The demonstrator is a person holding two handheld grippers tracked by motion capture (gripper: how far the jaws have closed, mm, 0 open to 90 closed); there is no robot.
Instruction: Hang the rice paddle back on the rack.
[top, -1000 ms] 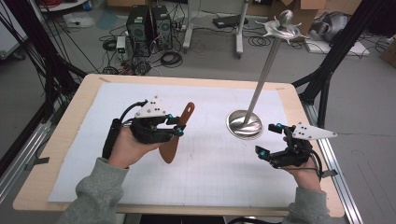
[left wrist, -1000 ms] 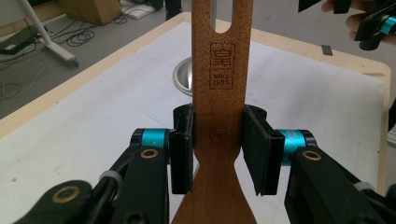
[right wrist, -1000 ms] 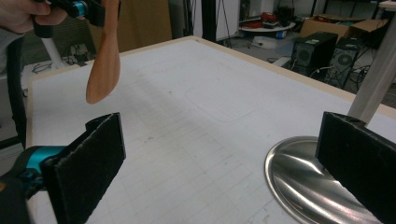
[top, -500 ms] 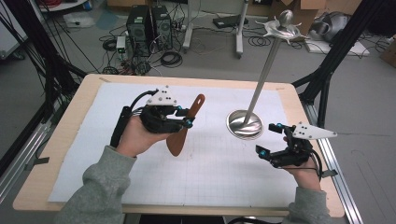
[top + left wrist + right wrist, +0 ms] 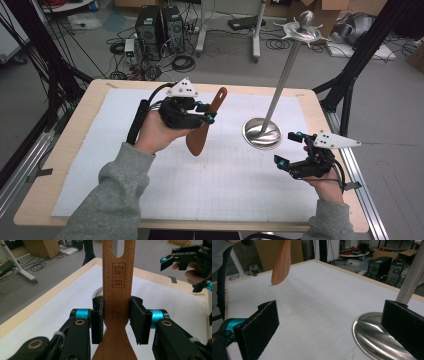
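Over on the left, the left gripper (image 5: pixel 209 113) is held up off the surface (image 5: pixel 65 150), its jaws pinching a wooden spatula (image 5: pixel 202 131) by the handle. Up close, in the left gripper view, the two black pads (image 5: pixel 97 320) press flat against either side of the wood, just above where it narrows, with a stamped mark on the handle beyond them. The spatula hangs tilted in the air above the white gridded mat (image 5: pixel 200 190), broad blade lowest and nearer the person, slotted handle end pointing up and away. To its right stands a metal stand (image 5: pixel 280 95), a round shiny base on the mat and a thin pole leaning up to a fitting at the top. Furthest right, near the surface's edge, the right gripper (image 5: pixel 290 150) sits low beside that base, its jaws spread wide with nothing between them.
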